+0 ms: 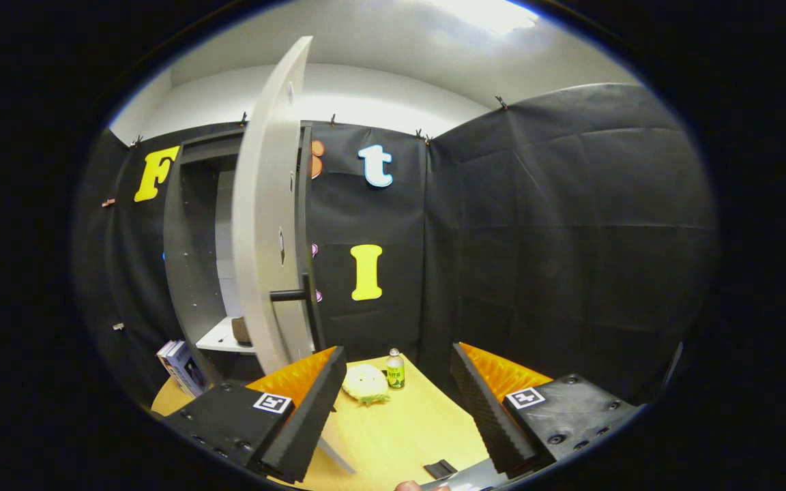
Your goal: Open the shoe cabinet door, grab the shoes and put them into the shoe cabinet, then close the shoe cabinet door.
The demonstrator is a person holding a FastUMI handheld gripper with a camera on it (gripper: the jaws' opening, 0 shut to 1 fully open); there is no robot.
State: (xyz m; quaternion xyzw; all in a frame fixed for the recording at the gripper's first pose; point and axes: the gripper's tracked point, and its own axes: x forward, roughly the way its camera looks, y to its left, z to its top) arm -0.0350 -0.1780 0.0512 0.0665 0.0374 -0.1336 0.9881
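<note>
Gripper was open w/ nothing btwn fingers; shoe cabinet door stood ajar ahead-left, a shoe on its shelf; bottle on tabletop.

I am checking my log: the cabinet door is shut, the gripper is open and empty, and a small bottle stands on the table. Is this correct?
Not quite: the gripper view shows the cabinet door swung open. The gripper is open and empty, and the small bottle stands on the table.

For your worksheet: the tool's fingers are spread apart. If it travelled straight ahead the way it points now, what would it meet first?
Probably the pale round object on the table, just ahead between the open tool's fingers, with the small bottle beside it. Depth is hard to judge; the open cabinet door stands off to one side.
</note>
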